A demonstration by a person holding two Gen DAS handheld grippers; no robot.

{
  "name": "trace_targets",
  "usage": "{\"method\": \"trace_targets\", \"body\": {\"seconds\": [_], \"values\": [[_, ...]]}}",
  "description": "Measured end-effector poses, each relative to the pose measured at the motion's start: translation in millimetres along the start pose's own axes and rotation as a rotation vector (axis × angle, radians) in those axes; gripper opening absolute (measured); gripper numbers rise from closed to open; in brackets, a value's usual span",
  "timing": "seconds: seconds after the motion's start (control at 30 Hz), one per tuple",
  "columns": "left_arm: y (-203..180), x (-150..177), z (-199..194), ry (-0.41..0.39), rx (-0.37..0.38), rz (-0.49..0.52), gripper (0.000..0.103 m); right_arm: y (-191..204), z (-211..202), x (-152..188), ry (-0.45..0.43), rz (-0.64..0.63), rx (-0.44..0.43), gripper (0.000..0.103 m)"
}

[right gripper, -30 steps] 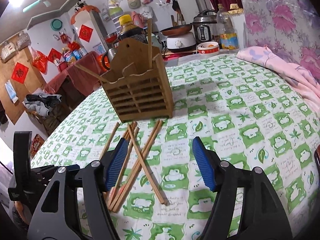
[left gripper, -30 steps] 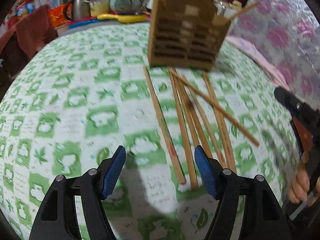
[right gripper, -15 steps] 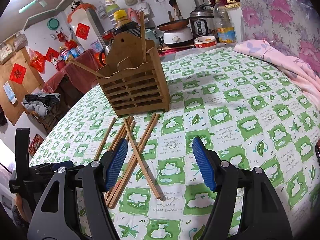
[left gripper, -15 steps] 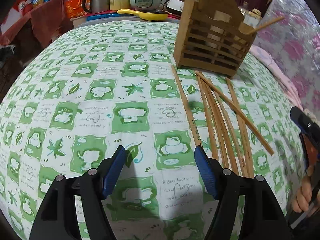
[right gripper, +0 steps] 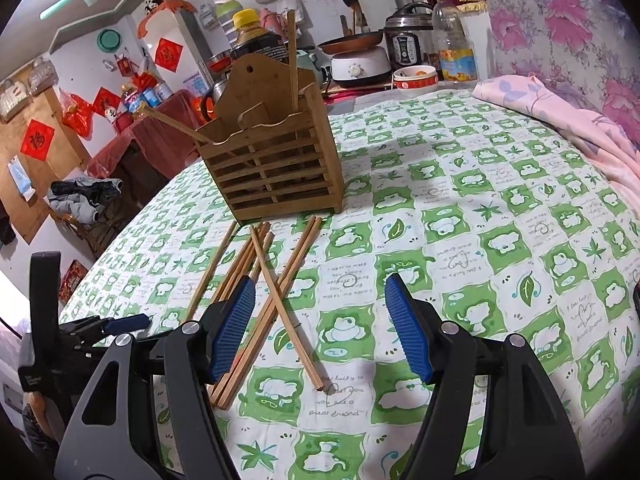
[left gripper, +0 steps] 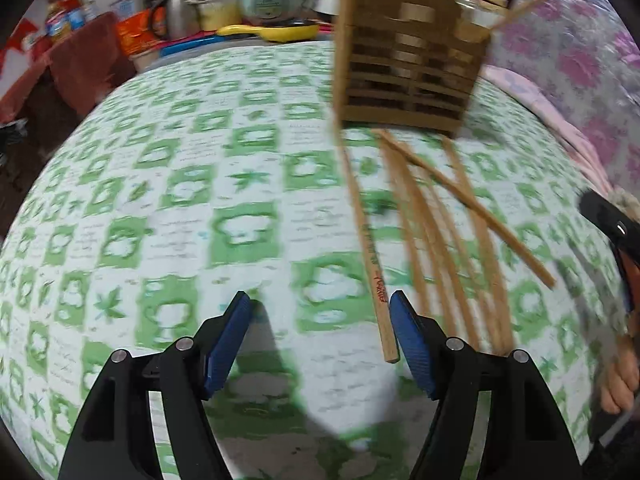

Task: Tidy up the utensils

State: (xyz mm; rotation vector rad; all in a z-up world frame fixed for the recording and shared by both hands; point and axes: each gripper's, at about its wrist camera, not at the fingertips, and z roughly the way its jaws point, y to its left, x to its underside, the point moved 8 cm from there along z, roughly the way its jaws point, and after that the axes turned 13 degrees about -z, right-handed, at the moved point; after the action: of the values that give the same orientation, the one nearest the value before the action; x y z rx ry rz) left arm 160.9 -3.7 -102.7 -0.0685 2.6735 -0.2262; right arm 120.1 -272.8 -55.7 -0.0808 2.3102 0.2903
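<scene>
The left claw [left gripper: 320,340] gapes wide, holding nothing; one chopstick's [left gripper: 370,258] near end lies just inside its right pad, though blur hides any contact. The right claw [right gripper: 320,320] is equally wide and empty, the loose chopsticks [right gripper: 256,288] fanned on the surface [right gripper: 500,220] by its left pad, near the wooden holder [right gripper: 272,172]

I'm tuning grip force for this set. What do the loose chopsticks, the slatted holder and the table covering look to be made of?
The chopsticks look like bamboo or light wood: matte tan, unvarnished, one printed with red marks. The slatted holder looks like the same kind of material, cut into thin flat slats, with a slightly warmer tone. The table covering seems a soft printed fabric, green and white, without glare.
</scene>
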Motion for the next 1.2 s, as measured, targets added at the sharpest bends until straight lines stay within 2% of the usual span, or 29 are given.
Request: {"method": "trace_targets", "body": {"seconds": [0.13, 0.17, 0.27, 0.37, 0.5, 0.67, 0.8, 0.97, 1.2], "values": [[18.1, -7.4, -0.2, -0.003, 0.007, -0.074, 0.077, 12.1, 2.5, 12.6, 0.042, -0.044, -0.063, 0.047], [18.0, -7.3, -0.5, -0.003, 0.005, -0.071, 0.078, 14.9, 3.5, 15.7, 0.053, -0.053, -0.072, 0.042], [13.8, -5.2, 0.9, -0.007, -0.032, -0.031, 0.081, 24.1, 6.4, 25.5, 0.089, -0.093, -0.091, 0.035], [12.5, -4.5, 2.0, -0.007, -0.048, -0.015, 0.082, 33.8, 7.6, 33.7, 0.117, -0.142, -0.096, 0.033], [14.7, -5.6, 1.4, -0.009, -0.028, -0.034, 0.082, 42.4, 8.6, 42.9, 0.149, -0.187, -0.108, 0.03], [12.0, -0.3, -4.9, -0.016, -0.002, -0.024, 0.074, 30.7, 17.8, 50.0, 0.207, -0.133, -0.102, 0.025], [8.0, 4.5, -10.0, -0.017, 0.034, -0.011, 0.066, 28.3, 17.1, 49.8, 0.206, -0.134, -0.097, 0.026], [6.6, 4.2, -10.5, -0.007, 0.072, -0.025, 0.066, 22.5, 11.0, 43.0, 0.164, -0.113, -0.086, 0.029], [5.9, 2.7, -10.7, 0.007, 0.115, -0.045, 0.066, 16.2, 13.4, 42.6, 0.169, -0.062, -0.125, 0.029]]}}
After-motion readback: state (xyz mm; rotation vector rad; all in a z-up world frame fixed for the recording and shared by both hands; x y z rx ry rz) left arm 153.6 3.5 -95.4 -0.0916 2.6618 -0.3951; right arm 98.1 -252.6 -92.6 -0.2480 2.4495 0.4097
